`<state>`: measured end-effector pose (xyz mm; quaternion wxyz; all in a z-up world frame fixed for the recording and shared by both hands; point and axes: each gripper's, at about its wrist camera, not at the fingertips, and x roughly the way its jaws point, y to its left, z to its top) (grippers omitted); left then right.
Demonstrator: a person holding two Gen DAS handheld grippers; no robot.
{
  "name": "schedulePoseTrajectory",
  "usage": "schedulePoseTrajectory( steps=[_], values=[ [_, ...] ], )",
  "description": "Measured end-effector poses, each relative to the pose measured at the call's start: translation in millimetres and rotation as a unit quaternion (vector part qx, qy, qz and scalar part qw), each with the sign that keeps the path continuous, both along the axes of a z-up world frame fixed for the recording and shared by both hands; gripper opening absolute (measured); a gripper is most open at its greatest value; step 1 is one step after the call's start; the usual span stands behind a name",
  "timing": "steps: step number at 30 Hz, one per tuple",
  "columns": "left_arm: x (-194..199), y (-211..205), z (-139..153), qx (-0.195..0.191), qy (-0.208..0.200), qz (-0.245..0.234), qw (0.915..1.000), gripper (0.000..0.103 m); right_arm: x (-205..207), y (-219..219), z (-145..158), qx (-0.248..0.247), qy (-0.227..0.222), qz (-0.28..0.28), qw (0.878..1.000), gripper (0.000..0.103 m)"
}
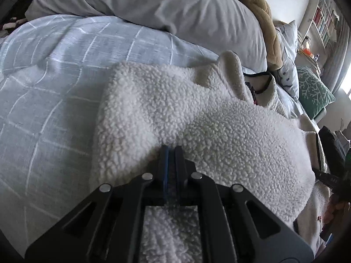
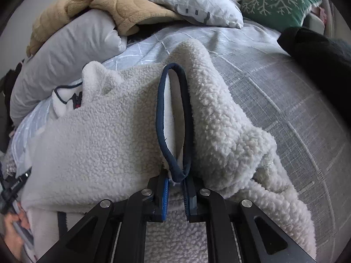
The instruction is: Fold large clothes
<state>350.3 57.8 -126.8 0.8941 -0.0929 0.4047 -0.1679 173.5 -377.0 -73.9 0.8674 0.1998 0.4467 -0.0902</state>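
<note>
A white sherpa fleece garment (image 1: 197, 114) with navy trim lies spread on the bed. My left gripper (image 1: 171, 151) is shut on a fold of its fleece near the lower edge. In the right wrist view the same fleece garment (image 2: 98, 135) rises in front, and my right gripper (image 2: 177, 178) is shut on its navy-trimmed edge (image 2: 173, 109), which loops up between the fingers. A collar with a dark printed label (image 2: 74, 100) shows at the left. The other gripper (image 1: 329, 175) shows at the far right of the left wrist view.
The bed has a light blue-grey checked cover (image 1: 54, 83). A grey duvet (image 1: 153, 4), a tan plush blanket (image 2: 105, 2), a white printed pillow (image 2: 197, 2) and a green patterned cushion (image 2: 278, 2) lie at the back. A black garment (image 2: 318, 52) lies at right.
</note>
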Motion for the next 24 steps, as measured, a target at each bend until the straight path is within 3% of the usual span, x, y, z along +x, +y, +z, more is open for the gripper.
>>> schedulePoseTrajectory(
  steps=[4, 7, 9, 12, 19, 24],
  values=[
    [-19.0, 2.4, 20.0, 0.015, 0.025, 0.009, 0.9995, 0.020, -8.0, -6.1, 14.1, 0.024, -0.007, 0.006, 1.000, 0.020],
    [-49.8, 9.5, 38.8, 0.031, 0.025, 0.006, 0.9992, 0.023, -23.8, -7.6, 32.8, 0.032, 0.001, 0.025, 0.999, 0.039],
    [-69.3, 17.8, 44.9, 0.035, 0.035, 0.003, 0.9988, 0.029, -43.5, -12.7, 45.2, 0.016, -0.009, 0.018, 1.000, 0.068],
    [-96.0, 35.5, 51.6, 0.035, 0.078, 0.000, 0.9963, 0.053, -73.0, -23.4, 55.4, 0.028, -0.003, 0.008, 1.000, 0.070],
    [-161.9, 76.7, 45.0, 0.007, 0.157, -0.009, 0.9875, 0.060, -148.2, -47.2, 63.7, 0.049, 0.038, 0.047, 0.997, 0.071],
    [-209.3, 107.8, 21.3, -0.041, 0.202, -0.018, 0.9784, 0.060, -199.8, -70.9, 53.4, 0.119, 0.071, 0.064, 0.988, 0.071]
  ],
)
